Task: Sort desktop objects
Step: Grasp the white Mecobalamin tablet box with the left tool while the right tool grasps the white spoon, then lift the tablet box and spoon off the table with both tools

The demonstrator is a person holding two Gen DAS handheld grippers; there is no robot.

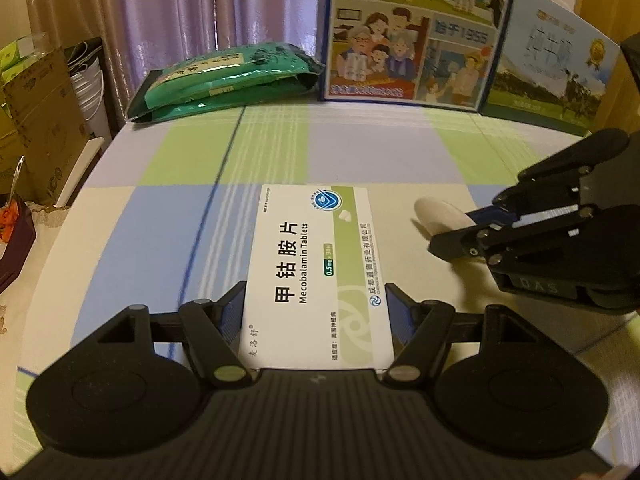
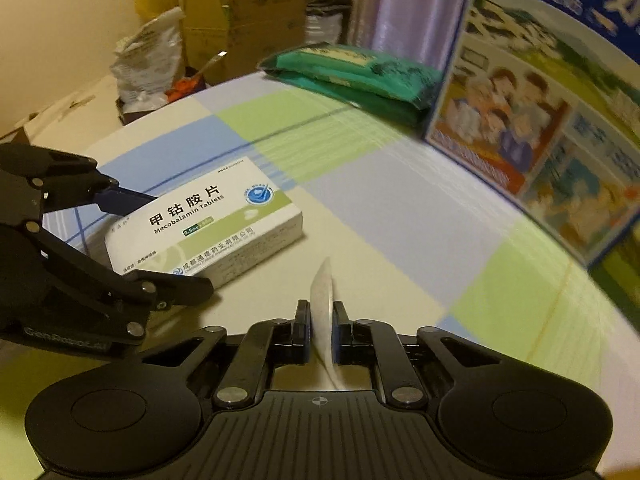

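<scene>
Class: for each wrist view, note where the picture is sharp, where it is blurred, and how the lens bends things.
Left wrist view: medicine box print is sharp; the milk carton is slightly soft; the tablecloth edges curve, corners dark. Right wrist view: the carton and the cloth nearby are smeared; the box is readable; the table bows strongly.

The left hand-held gripper (image 1: 316,300) grips the white medicine box (image 1: 316,264) on both long sides, flat on the checked desk (image 1: 160,220). Right of the box, the right hand-held gripper (image 1: 460,236) holds a thin white piece (image 1: 438,216). Behind the box lie green packets (image 1: 228,80) and a picture carton (image 1: 412,36)
</scene>
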